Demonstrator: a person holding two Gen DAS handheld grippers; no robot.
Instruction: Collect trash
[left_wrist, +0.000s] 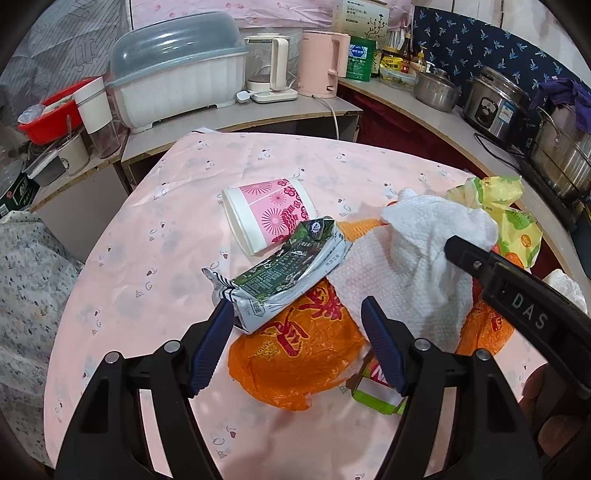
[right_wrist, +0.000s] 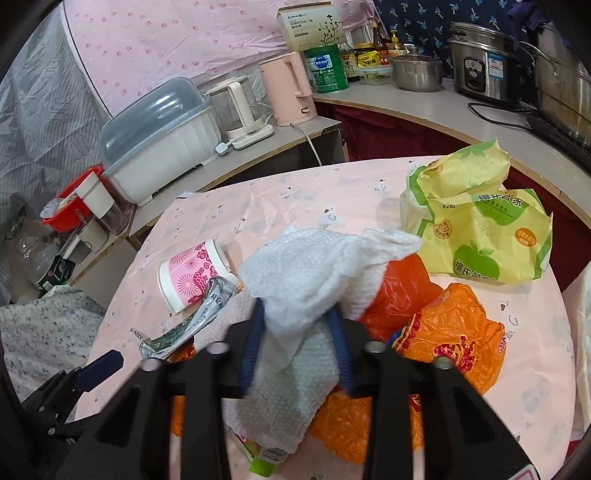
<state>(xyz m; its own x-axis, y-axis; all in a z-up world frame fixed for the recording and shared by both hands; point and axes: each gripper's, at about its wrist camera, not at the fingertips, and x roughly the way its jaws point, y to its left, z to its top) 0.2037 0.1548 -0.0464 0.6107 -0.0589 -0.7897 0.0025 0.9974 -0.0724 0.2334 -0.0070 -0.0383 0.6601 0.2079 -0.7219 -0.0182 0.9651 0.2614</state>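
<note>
White paper towel sits mid-pile on the orange bag; your right gripper is clenched on its bunched fold, pads half buried. Your left gripper hangs released over the bag, crushed carton beside its left finger. A green box under the bag is mostly hidden.

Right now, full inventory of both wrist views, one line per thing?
white paper towel: 1, white, top of the trash pile, pinched by right gripper
orange plastic bags: at least 2, orange with red print, under the towel
crushed green-and-silver drink carton: 1, on the orange bag, left of pile
pink-and-white paper cup: 1, lying on its side beyond the carton
yellow-green plastic wrapper: 1, far right of the table
pink tablecloth: 1, covering the table
pink electric kettle: 1, back counter
left gripper: open, above the carton end
right gripper: shut on the towel
</note>
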